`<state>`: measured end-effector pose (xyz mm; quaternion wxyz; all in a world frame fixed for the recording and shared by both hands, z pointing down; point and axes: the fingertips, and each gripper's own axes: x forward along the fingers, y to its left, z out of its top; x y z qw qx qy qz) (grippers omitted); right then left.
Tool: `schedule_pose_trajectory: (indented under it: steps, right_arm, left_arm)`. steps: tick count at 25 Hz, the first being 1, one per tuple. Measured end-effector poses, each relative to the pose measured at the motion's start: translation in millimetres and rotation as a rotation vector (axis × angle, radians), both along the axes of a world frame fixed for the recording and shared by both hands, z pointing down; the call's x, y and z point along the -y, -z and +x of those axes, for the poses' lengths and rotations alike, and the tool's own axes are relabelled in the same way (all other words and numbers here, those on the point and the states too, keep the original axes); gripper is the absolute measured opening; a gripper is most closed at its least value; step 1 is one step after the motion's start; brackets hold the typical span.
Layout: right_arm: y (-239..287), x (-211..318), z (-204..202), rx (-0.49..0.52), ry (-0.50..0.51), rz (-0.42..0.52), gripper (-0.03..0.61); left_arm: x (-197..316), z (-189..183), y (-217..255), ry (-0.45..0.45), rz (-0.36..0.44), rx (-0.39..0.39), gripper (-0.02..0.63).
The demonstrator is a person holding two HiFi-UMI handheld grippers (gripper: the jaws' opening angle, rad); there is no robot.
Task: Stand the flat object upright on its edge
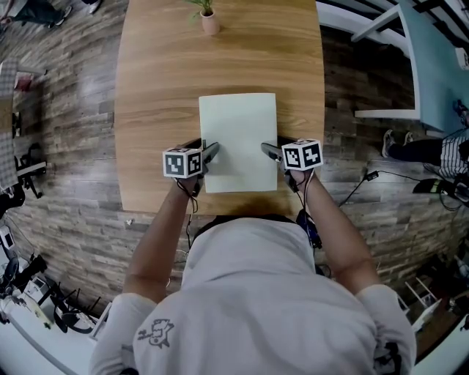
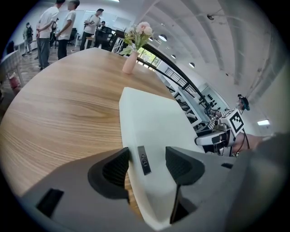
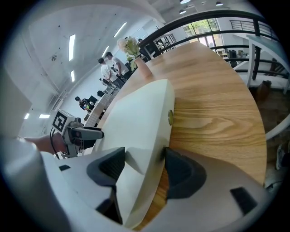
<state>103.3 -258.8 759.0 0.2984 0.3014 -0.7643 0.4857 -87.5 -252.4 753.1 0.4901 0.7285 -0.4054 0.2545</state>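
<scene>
Nearest, in the left gripper view, the left gripper [image 2: 147,165] is seen with its jaws held wide. The left edge of the pale flat rectangular slab [image 2: 154,122] is straddled by them: one pad is set against the side over the wood, while the other is held above the top face. A small dark logo plate [image 2: 143,160] is picked out between the pads, a detail not shown from the head.

In the right gripper view, the right gripper [image 3: 142,167] is also seen with its jaws spread. The slab's right edge is taken between them, and the outer pad is pressed to the side. A small round brass-coloured button [image 3: 170,117] is shown on that side only here.

From the head view, the slab is seen lying flat near the front of the light wooden table [image 1: 154,88], with a gripper at each side. Farther back, a pink vase with a plant [image 1: 209,22] is seen standing on the table. Standing people [image 2: 47,27] are caught beyond it in the gripper views.
</scene>
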Motion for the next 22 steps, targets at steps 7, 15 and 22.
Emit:
schedule_pose_trajectory:
  steps: [7,15,22]
  right_arm:
    - [18.9,-8.8,0.0,-0.005,-0.021,0.031,0.282]
    - [49.3,-27.2,-3.5,-0.07,-0.006,0.132,0.284]
    - [82.3,-23.8,-13.6,-0.124,0.005,0.232,0.284]
  left_arm:
    - [-5.1,4.3,18.7,-0.039,0.037,0.032,0.258]
    - [-20.1,-0.6,51.1,-0.061,0.133,0.051,0.258]
    - [-13.0,-9.6,85.5,-0.098,0.233,0.083,0.258]
